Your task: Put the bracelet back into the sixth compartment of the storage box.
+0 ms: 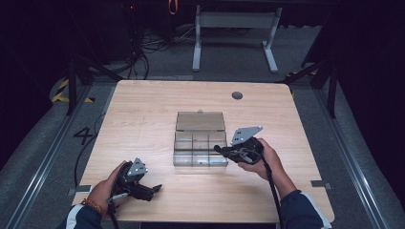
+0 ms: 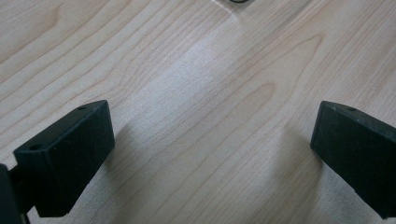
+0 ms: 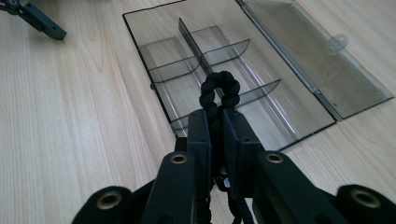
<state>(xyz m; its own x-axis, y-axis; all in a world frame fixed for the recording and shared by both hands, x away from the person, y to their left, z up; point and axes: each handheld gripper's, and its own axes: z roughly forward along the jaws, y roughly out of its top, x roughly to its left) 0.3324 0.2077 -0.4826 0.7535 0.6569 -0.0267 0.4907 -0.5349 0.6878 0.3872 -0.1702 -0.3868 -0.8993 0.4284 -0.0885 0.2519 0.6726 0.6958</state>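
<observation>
Box (image 1: 200,148) of clear plastic at mid-bench (image 1: 143,119), lid (image 1: 199,121) swung flat open toward 12 o'clock. Dividers split the tray into small cells; every cell in sight holds nothing. In the right gripper view, tray (image 3: 205,65) runs long from 10 toward 4 o'clock, with lid (image 3: 322,60) lying alongside it at 2 o'clock.

Right tongs (image 1: 221,149) at the box's 3 o'clock edge, tips pointing toward 9 o'clock. Jaws are pinched narrow on a black braided cord (image 3: 219,93). Cord's long axis follows the jaws; its looped end sticks out past the tips, over the tray's near cells.

Left tongs (image 1: 154,189) near the bench's 7 o'clock corner, well apart from the box, pointing toward 3 o'clock. Left gripper view: jaws spread wide over bare wood, holding nothing.
</observation>
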